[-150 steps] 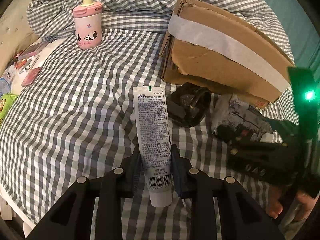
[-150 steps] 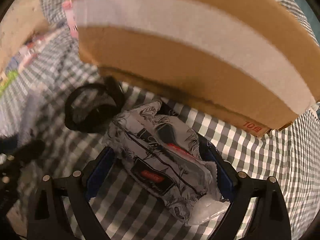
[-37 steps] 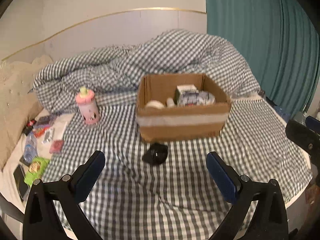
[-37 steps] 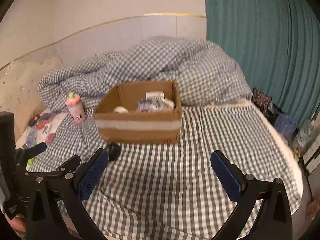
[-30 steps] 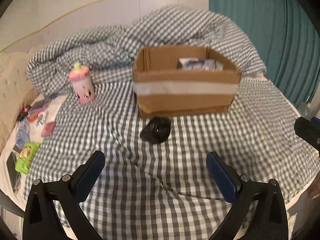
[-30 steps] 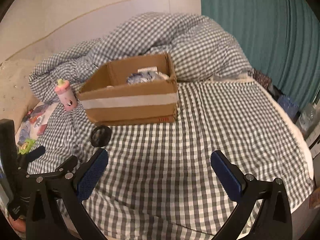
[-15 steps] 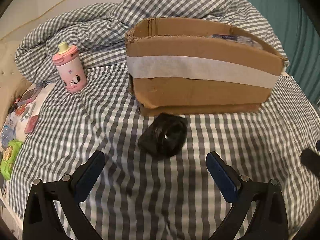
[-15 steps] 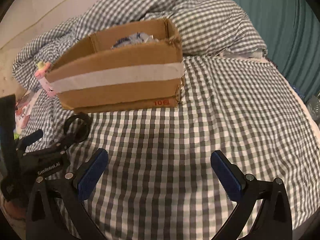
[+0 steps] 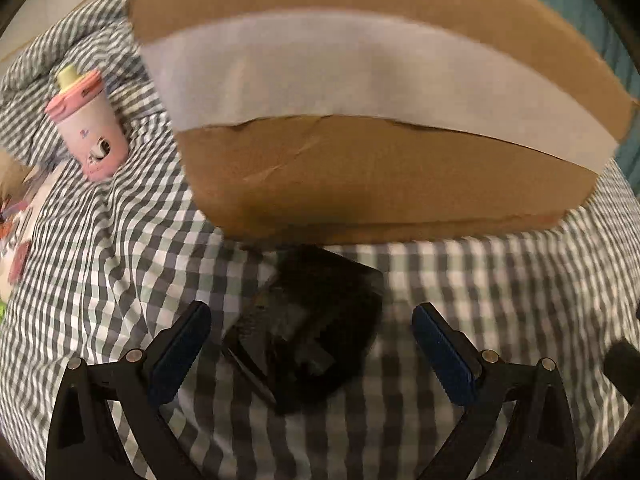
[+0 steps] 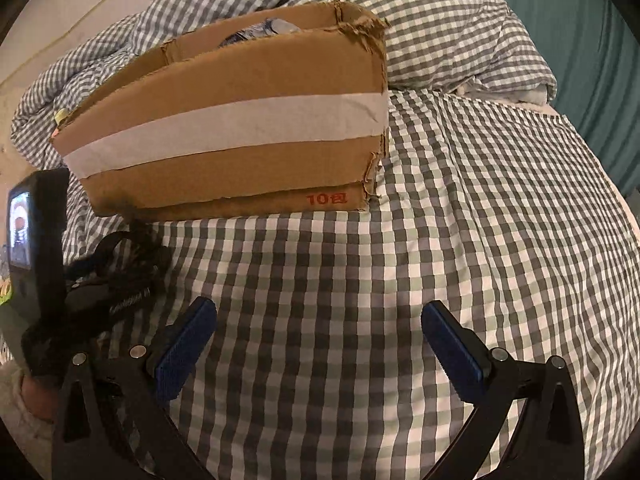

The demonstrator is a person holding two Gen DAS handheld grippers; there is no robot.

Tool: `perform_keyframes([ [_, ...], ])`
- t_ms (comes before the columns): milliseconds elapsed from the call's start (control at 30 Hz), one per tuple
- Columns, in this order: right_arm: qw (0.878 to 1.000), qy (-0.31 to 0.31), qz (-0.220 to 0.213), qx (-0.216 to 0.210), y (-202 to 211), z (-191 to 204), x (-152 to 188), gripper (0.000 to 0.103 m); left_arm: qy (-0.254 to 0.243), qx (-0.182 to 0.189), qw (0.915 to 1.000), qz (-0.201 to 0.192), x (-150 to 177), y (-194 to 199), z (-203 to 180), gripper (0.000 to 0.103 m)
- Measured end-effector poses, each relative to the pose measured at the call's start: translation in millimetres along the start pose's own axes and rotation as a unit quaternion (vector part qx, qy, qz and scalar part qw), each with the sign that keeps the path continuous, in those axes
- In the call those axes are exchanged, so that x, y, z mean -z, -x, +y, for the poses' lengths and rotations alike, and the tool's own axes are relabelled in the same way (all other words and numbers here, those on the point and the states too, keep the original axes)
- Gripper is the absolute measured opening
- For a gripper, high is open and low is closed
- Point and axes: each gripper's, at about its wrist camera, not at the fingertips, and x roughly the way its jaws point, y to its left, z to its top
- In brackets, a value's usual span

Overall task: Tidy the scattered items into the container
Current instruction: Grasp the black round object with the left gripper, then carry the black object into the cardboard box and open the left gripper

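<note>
Step in hand: pickup approach. Left hand-held gripper (image 9: 310, 344) spread wide, empty, straddling black object (image 9: 308, 328) at lower centre of frame, on checked bed (image 9: 100, 248) just before cardboard box (image 9: 360, 120). Right hand-held gripper (image 10: 318, 340) wide open, empty, over bare bed. Next move likely: lower, close on object, lift over box wall.

A brown cardboard box (image 9: 380, 128) wrapped by a broad white tape band (image 9: 360, 76) sits on a grey-and-white checked bedspread (image 10: 460, 240), red print marking its lower corner. A glossy black object (image 9: 308, 328) lies on the checks before it. A pale pink cup (image 9: 90, 128) with a deeper pink lid and yellow-green spout carries a small black-and-white figure. Blue pads line the black fingers (image 9: 180, 344) of the left gripper (image 9: 312, 344) and right gripper (image 10: 320, 344). A teal curtain (image 10: 592, 40) hangs behind the rumpled checked duvet (image 10: 440, 28).
</note>
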Motion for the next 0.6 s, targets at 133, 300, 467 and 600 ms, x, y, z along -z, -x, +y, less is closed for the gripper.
perform_keyframes([
  [133, 1.000, 0.003, -0.001, -0.002, 2.6, 4.0, -0.2, 0.103, 0.005, 0.004, 0.9999, 0.010, 0.8, -2.6, -0.6, 0.078],
  [300, 1.000, 0.011, -0.011, -0.003, 17.5, 10.0, 1.0, 0.103, 0.001, -0.004, 1.0000, 0.009, 4.9, 8.8, -1.7, 0.078],
  [467, 1.000, 0.012, -0.028, 0.001, 42.4, 14.8, 2.6, 0.103, -0.003, -0.011, 0.9999, -0.013, 8.7, 38.0, 0.0, 0.078],
  [600, 0.999, 0.006, -0.053, 0.000, 70.4, 18.0, 5.5, 0.103, -0.002, -0.009, 0.9993, -0.035, 12.2, 69.5, 6.2, 0.078],
])
